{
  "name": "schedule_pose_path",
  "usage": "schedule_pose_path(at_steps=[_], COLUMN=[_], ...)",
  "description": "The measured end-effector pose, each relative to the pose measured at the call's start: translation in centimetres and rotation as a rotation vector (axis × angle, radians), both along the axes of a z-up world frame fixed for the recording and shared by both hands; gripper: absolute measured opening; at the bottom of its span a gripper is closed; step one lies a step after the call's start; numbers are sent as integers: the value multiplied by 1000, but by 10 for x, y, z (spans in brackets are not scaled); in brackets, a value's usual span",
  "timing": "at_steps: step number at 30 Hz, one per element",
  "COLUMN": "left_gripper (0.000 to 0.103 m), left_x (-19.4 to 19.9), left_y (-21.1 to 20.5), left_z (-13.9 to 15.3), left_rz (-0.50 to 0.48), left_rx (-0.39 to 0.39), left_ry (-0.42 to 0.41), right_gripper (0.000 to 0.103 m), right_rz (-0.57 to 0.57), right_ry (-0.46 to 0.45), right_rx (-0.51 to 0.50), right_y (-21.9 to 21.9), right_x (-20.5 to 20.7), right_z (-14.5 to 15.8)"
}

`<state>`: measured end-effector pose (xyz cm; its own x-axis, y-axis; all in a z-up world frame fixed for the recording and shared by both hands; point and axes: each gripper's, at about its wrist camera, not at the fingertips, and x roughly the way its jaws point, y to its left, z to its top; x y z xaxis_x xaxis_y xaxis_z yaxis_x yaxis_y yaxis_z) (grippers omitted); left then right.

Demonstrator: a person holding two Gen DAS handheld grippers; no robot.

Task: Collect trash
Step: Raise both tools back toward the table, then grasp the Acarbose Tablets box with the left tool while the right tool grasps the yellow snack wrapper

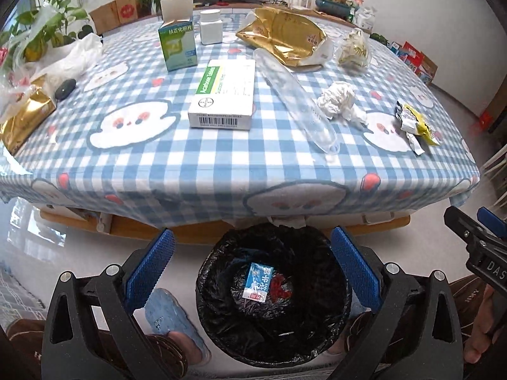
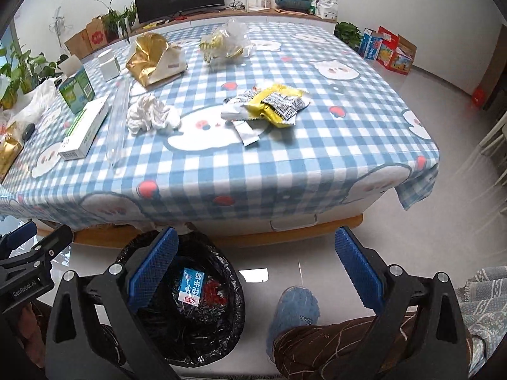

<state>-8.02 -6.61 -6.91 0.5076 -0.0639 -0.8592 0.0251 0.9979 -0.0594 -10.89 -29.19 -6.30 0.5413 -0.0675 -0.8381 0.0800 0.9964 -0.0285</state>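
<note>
So the trash is all over my checkered tablecloth [image 1: 202,158]. Nearest my right side there's a pile of yellow and silver snack wrappers [image 2: 269,107], torn open and overlapping. Just beside it is a crumpled white tissue [image 2: 152,115], and next to that a long clear plastic tube [image 1: 294,95] lying on its side. Further back sits a scrunched gold foil bag [image 1: 279,39] and a clear crinkly bag [image 1: 353,47] with yellowish stuff inside.

There are also boxes: a flat white medicine box [image 1: 223,95] with a barcode facing me, an upright green-and-white box [image 1: 177,46] with its flap open, and a white bottle [image 1: 210,28] behind it.

The bin [image 1: 272,294] sits on the floor at the table's edge, lined with a black bag. Inside there's a blue-and-white packet [image 1: 258,281] and something red just beside it, hard to make out.

My left gripper [image 1: 253,275] hangs right above the bin, jaws spread wide, nothing in them. My right gripper [image 2: 256,272] is likewise gaping and empty, over the floor just right of the bin.

The far-left table edge has another gold bag [image 1: 25,120] and white plastic, partly cut off.
</note>
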Motion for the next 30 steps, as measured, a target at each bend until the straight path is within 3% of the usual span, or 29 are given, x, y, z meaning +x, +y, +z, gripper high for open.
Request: schedule_pose_path(at_steps=[6, 16, 30], left_gripper=[97, 97, 97], left_x=[23, 73, 146], left_y=[8, 25, 28], left_z=[17, 32, 14], left_rz=[9, 33, 35], left_rx=[6, 16, 30], left_ry=[-6, -25, 21], right_gripper=[95, 95, 95], right_rz=[-21, -16, -45], right_ry=[-28, -32, -2], right_rx=[4, 8, 35], right_y=[-11, -14, -33], right_x=[19, 63, 138], right_z=[20, 22, 8])
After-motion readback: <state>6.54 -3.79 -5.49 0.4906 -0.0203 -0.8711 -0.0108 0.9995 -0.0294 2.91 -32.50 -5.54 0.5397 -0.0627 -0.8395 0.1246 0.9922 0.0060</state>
